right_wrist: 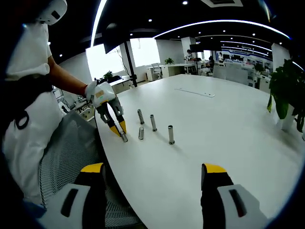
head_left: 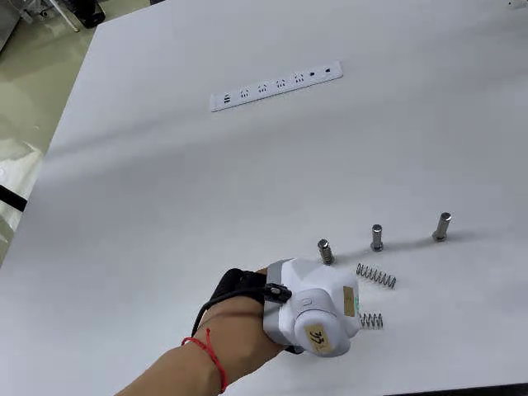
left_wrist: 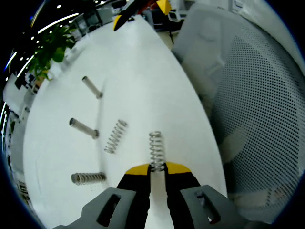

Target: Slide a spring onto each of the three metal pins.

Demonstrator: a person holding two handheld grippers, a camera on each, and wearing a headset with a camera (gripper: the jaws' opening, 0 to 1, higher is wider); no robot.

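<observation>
I had the left hand-held gripper (left_wrist: 157, 168) pinched on the near end of a spring (left_wrist: 155, 149) lying on the bench (left_wrist: 143, 71), leaving its far end free, I judged, for a bare pin (left_wrist: 83, 127), while the right hand-held gripper (right_wrist: 153, 168) hung wide open, well back.

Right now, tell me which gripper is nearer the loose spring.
Left. The left gripper, shut on a second spring, sits beside the loose spring; the right gripper is open, far across the table.
</observation>
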